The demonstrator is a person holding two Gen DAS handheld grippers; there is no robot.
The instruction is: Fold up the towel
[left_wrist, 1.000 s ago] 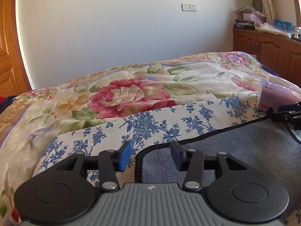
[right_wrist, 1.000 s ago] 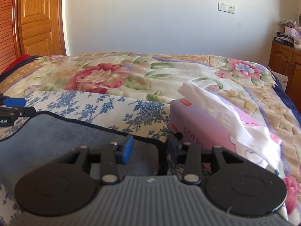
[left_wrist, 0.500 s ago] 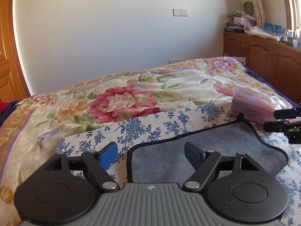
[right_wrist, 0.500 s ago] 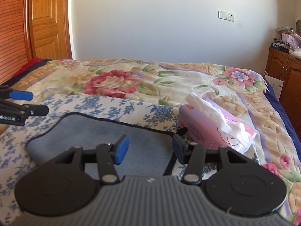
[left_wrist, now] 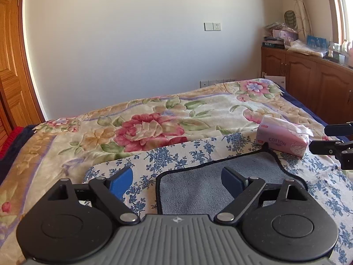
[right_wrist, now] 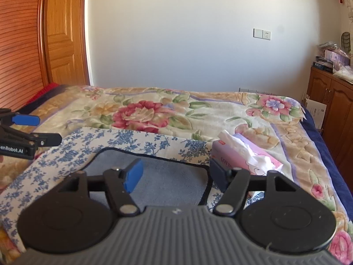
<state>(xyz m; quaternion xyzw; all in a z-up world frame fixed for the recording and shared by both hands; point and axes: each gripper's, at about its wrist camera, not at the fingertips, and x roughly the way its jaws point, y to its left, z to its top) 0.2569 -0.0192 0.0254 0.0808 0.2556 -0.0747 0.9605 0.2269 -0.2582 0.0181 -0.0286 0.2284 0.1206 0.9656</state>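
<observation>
A grey towel (left_wrist: 198,187) with a dark edge lies flat on a blue-flowered white cloth (left_wrist: 181,152) on the bed. It also shows in the right wrist view (right_wrist: 167,176). My left gripper (left_wrist: 176,181) is open and empty, above the towel's left edge. My right gripper (right_wrist: 174,172) is open and empty, above the towel's right part. The right gripper shows at the right edge of the left wrist view (left_wrist: 335,139). The left gripper shows at the left edge of the right wrist view (right_wrist: 33,130).
A pink tissue box (left_wrist: 284,139) lies just beyond the towel's far right corner; it also shows in the right wrist view (right_wrist: 245,154). The bed carries a flowered blanket (left_wrist: 154,128). Wooden cabinets (left_wrist: 308,81) stand at the right, a wooden door (right_wrist: 64,33) at the left.
Both grippers have opened wide and let go of the towel. Both have lifted and pulled back, and the towel now lies flat on the cloth.
</observation>
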